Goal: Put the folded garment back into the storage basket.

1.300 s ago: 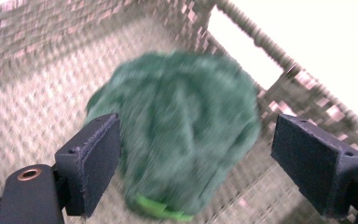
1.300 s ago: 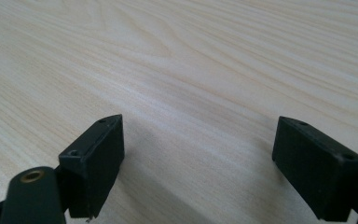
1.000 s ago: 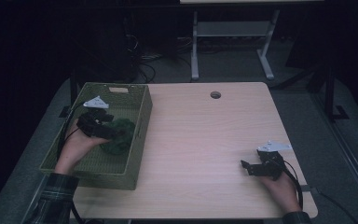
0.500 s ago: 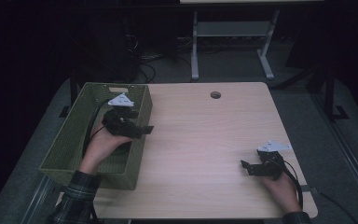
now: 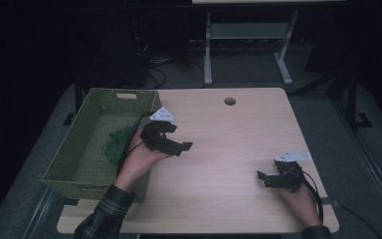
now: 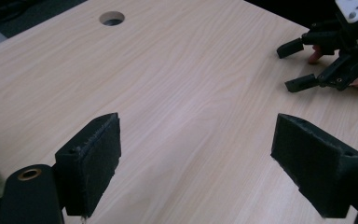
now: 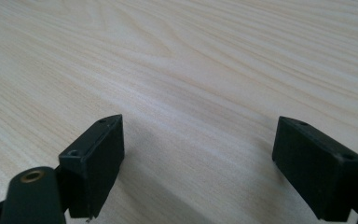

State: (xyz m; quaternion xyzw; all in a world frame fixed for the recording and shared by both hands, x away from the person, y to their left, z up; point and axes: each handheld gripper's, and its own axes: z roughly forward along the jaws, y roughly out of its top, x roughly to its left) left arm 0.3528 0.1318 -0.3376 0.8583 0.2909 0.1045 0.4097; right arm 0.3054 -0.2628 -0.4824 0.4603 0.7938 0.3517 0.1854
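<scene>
A green woven basket (image 5: pixel 79 164) stands on the left of the wooden table (image 5: pixel 229 144), and a green cloth-like thing (image 5: pixel 117 142) lies inside it near its right wall. My left gripper (image 5: pixel 181 144) hovers just right of the basket's rim over bare wood, jaws wide apart with nothing between them; its own view has the open gripper (image 6: pixel 196 158) above the tabletop. My right gripper (image 5: pixel 263 178) rests low at the table's right front, open and empty, as in its own view (image 7: pixel 198 158). The right gripper (image 6: pixel 298 65) also appears far off in the left gripper view.
A round cable hole (image 5: pixel 230 101) sits near the table's far edge, also seen as the hole (image 6: pixel 112 17) in the left gripper view. A white desk frame (image 5: pixel 248 45) stands on the dark floor behind the table. Cables trail from both grippers.
My left gripper has moved rightward out of the basket to over the table, leaving the green thing lying in the basket. The right gripper has stayed put.
</scene>
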